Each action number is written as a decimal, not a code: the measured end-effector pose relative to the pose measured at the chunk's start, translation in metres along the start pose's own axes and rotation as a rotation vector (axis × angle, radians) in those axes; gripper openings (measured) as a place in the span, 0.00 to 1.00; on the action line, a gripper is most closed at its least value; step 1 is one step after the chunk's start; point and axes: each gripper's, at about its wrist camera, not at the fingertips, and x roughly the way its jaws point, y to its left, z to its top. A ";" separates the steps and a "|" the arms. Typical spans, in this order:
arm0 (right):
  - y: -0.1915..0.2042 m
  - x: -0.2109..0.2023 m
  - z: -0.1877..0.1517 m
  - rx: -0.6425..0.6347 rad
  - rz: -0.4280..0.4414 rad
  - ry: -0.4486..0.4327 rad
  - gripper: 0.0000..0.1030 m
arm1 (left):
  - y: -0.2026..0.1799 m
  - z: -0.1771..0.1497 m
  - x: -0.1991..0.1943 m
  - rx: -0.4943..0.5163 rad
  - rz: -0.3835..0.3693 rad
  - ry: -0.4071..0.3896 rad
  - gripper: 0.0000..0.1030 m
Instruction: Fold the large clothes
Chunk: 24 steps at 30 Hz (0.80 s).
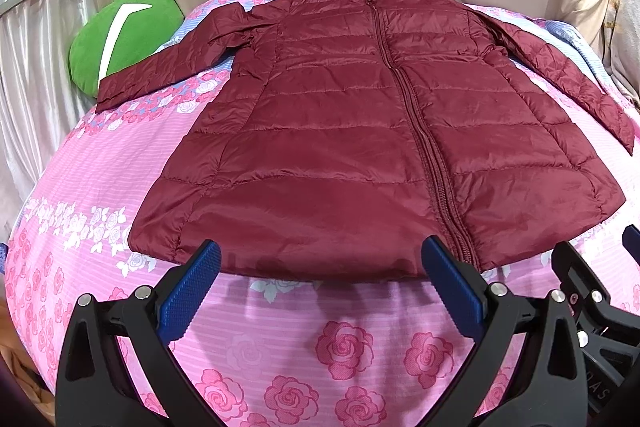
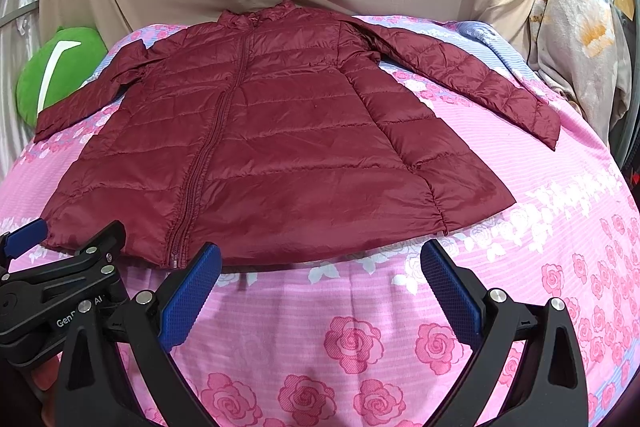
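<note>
Both our left gripper (image 1: 320, 263) and right gripper (image 2: 320, 263) hover, jaws apart, near the flat, unfolded maroon quilted jacket (image 1: 360, 131); next we grasp a sleeve.

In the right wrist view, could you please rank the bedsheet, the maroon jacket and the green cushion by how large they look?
1. Pink floral bedsheet: it fills most of the view.
2. Maroon jacket: spread flat on it.
3. Green cushion: smallest, though it lies farther off and the jacket's sleeve hides part of it, so its true size is unsure.
</note>
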 end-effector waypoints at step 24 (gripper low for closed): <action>-0.004 0.005 -0.003 0.011 0.015 0.003 0.95 | 0.002 0.001 0.009 -0.011 -0.035 0.037 0.95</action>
